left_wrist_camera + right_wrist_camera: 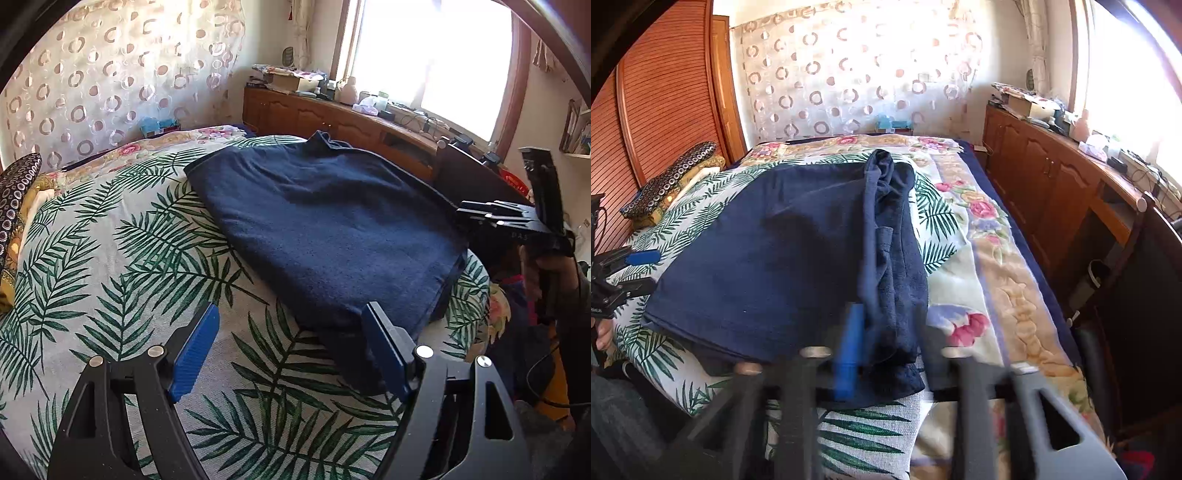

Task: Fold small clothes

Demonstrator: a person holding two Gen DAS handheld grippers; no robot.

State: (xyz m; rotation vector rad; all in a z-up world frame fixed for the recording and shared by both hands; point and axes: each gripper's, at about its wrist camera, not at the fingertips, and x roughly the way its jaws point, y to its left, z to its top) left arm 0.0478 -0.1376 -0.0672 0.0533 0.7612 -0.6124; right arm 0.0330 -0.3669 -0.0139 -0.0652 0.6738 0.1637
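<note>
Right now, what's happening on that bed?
A person with a handheld gripper in each hand is folding a navy garment spread on the palm-leaf bedspread. The left gripper is open and empty, poised just short of the garment's near edge. The right gripper is motion-blurred, its fingers apart over the bunched strip along the garment's right side; whether it touches the cloth can't be told. One side looks folded in already; the rest lies flat.

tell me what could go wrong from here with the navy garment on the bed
1. The navy garment lies close to the bed's near edge; a pull there might drag it off.
2. Its bunched strip along one side could get folded in unevenly.
3. The right gripper is motion-blurred, so its grasp could miss.
</note>
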